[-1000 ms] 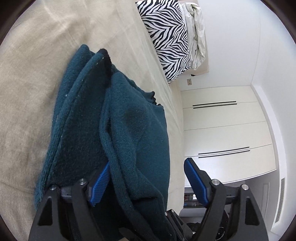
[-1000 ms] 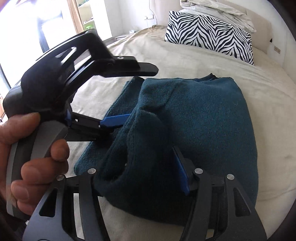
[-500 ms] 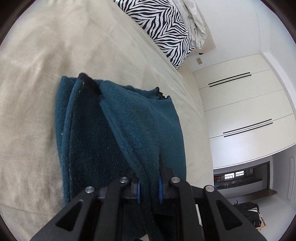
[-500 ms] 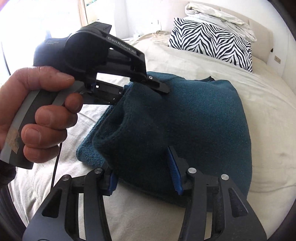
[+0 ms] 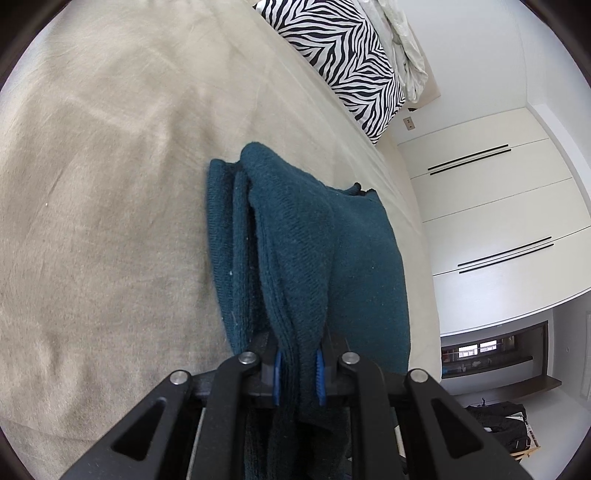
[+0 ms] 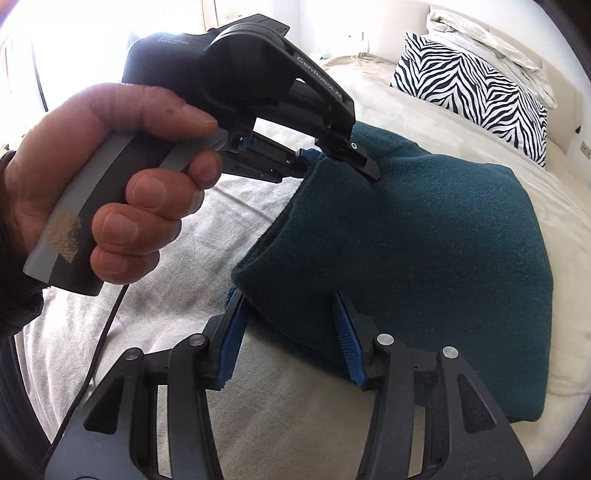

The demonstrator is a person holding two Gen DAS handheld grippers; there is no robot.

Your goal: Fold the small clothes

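A dark teal knitted sweater (image 5: pixel 314 251) lies part-folded on the beige bed cover (image 5: pixel 110 184). My left gripper (image 5: pixel 299 376) is shut on a raised fold of it, and several layers of knit are pinched between the blue pads. In the right wrist view the sweater (image 6: pixel 443 240) spreads to the right. A hand (image 6: pixel 122 177) holds the left gripper (image 6: pixel 332 158) at the fold's far end. My right gripper (image 6: pixel 288 332) is shut on the thick near end of the same fold, with its pads on either side of the rolled edge.
A zebra-print pillow (image 6: pixel 469 81) and crumpled pale bedding (image 6: pixel 480 33) sit at the head of the bed. White wardrobe doors (image 5: pixel 491 229) stand past the bed's edge. A thin black cable (image 6: pixel 107 328) hangs from the left gripper's handle over the cover (image 6: pixel 295 424).
My left jaws closed from wide open onto the sweater's fold, and the fold now stands up. My right jaws narrowed onto the near end, and both grippers shifted along the bed.
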